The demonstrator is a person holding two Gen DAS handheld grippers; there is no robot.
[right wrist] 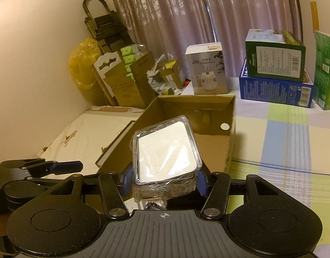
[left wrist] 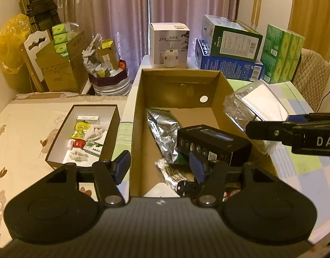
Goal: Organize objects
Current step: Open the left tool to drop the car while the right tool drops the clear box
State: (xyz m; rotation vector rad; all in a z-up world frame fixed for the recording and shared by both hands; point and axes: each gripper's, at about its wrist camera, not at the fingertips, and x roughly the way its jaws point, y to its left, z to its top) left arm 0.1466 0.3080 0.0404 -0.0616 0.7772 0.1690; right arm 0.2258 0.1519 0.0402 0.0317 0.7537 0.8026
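Right gripper (right wrist: 162,179) clamped on clear plastic box (right wrist: 166,152), white inside, held above right rim of cardboard box (left wrist: 141,111). Left gripper (left wrist: 159,164) jaws spread, empty, over near left wall of same. Inside cardboard box: one silver foil bag (left wrist: 165,129), one black carton (left wrist: 212,144), one small patterned packet (left wrist: 173,174). Left, on bed: shallow box (left wrist: 57,137) holding several small packets, count unclear.

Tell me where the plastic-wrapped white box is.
The plastic-wrapped white box is clamped in the right hand-held gripper, held above the cardboard box's right edge.
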